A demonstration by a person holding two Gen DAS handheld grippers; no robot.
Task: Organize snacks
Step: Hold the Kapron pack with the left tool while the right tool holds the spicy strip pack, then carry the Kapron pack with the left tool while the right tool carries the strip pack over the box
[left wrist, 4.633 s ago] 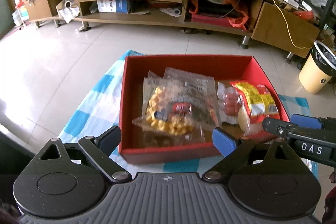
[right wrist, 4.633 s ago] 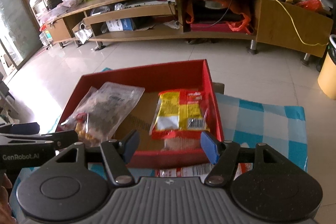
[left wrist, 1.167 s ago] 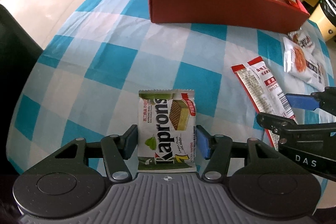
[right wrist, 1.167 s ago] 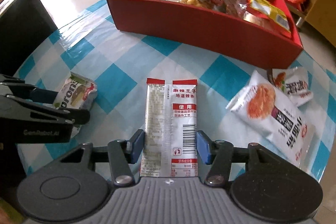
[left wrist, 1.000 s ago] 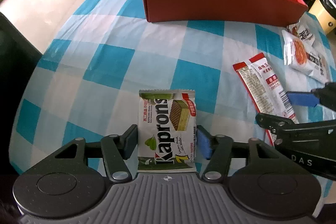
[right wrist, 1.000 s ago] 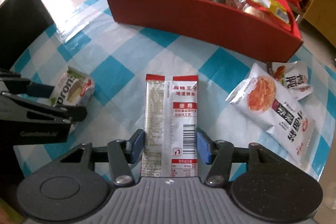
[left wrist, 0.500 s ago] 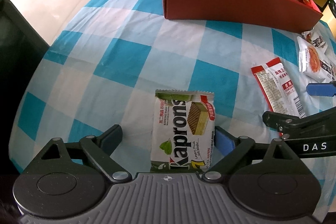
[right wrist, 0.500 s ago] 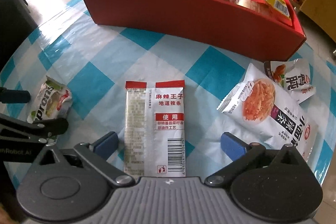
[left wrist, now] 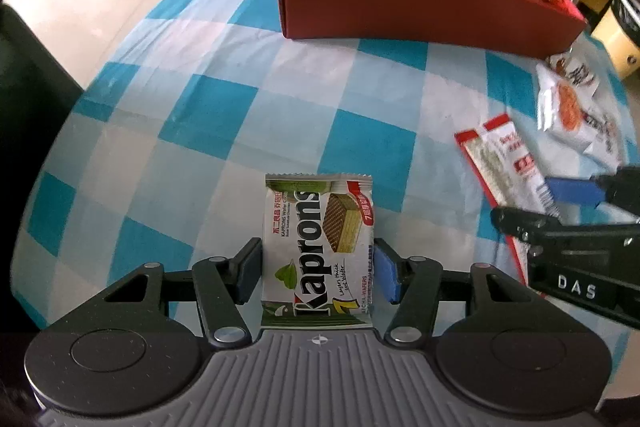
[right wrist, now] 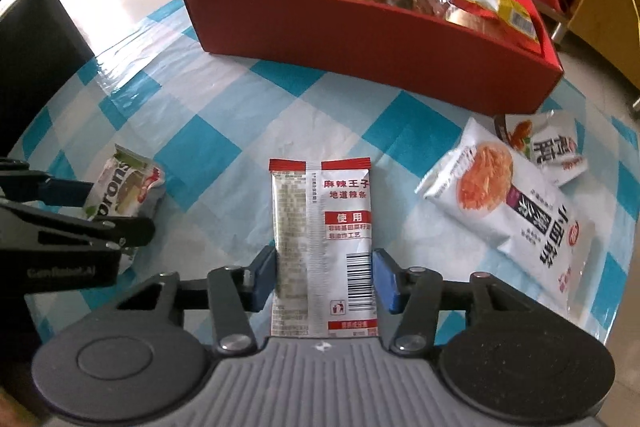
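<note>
A white and green Kaprons wafer packet [left wrist: 318,227] lies flat on the blue-checked tablecloth. My left gripper [left wrist: 316,261] straddles its near half, and its jaws are closing with both blue pads against the packet's sides. A red and white sachet [right wrist: 322,219] lies to the right of it, with my right gripper [right wrist: 323,263] shut on its lower part. The red box [right wrist: 360,43] holding several bagged snacks stands at the far side of the table. In the right wrist view the wafer packet [right wrist: 124,187] shows at the left, partly behind the left gripper's fingers [right wrist: 64,193].
A white noodle-snack bag [right wrist: 508,203] and a smaller white packet [right wrist: 554,151] lie right of the sachet, near the box's right end. A dark chair or cabinet [right wrist: 32,59] stands beyond the table's left edge. A yellow bin [left wrist: 616,39] is on the floor at the right.
Half a second ago both grippers stood wide open around their packets. Both have since closed onto them again. The packets still lie flat on the cloth.
</note>
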